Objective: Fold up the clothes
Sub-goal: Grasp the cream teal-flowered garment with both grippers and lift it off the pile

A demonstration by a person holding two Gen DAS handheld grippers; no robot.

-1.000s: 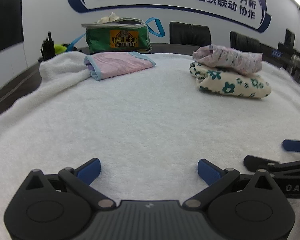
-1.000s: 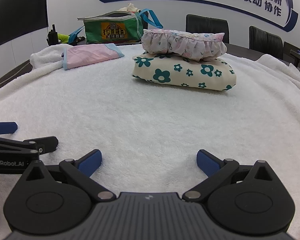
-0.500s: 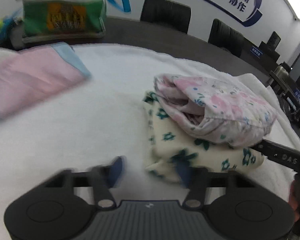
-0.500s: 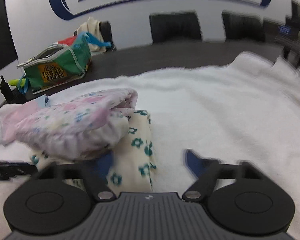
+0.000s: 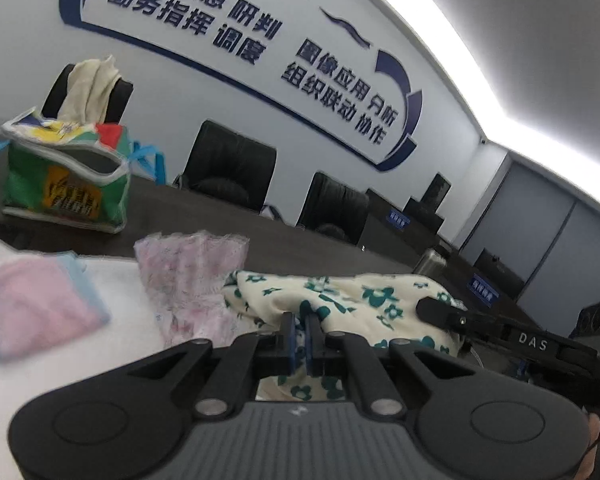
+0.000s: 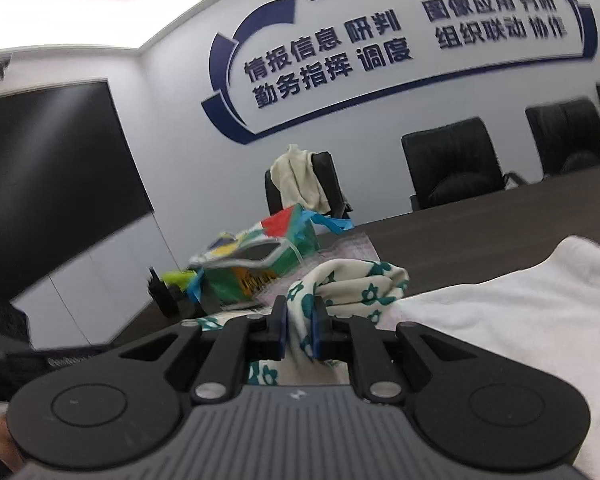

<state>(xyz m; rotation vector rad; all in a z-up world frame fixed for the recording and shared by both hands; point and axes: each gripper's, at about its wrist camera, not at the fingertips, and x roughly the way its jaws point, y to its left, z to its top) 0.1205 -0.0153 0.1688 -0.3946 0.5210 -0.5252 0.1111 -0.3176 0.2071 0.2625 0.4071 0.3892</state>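
Early yet: both jaws just closed on the cream floral garment point(image 5: 364, 300), lifted between left gripper point(image 5: 299, 340) and right gripper point(image 6: 299, 330), folding still ahead; pink folded piece point(image 5: 40, 308) lying off left

Cream garment point(image 5: 352, 296), teal flowers

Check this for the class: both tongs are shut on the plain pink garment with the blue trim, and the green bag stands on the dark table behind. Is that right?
One slip: both tongs grip the cream garment with teal flowers, not the pink garment, which lies untouched on the white towel. The left wrist view shows the left tongs on it; the right wrist view shows the right tongs. The green bag does stand behind.
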